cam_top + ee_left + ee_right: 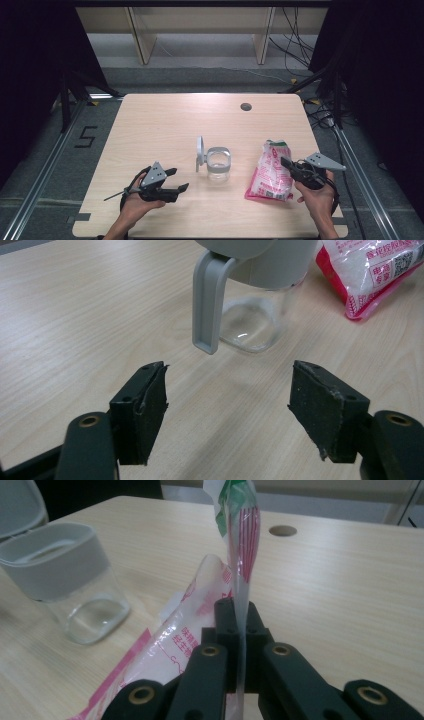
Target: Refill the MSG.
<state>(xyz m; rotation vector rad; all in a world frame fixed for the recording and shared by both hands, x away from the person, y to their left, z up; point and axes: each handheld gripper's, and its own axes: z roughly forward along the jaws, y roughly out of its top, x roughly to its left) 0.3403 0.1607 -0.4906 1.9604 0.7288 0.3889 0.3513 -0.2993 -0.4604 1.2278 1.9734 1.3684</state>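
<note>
A pink and white plastic bag (270, 172) lies right of centre on the table. My right gripper (286, 163) is shut on the bag's right edge, and the thin film (243, 555) stands up between its closed black jaws. A clear glass jar (218, 164) with a grey collar and an upright hinged lid (200, 151) sits in the middle; it looks empty. My left gripper (178, 180) rests at the front left, open, pointing toward the jar (260, 300), with nothing between its fingers (145, 407).
The wooden table (165, 125) has a round cable hole (245, 106) at the back right. Bare wood spreads behind and to the left of the jar. Cables and frame rails run along the floor beside the table.
</note>
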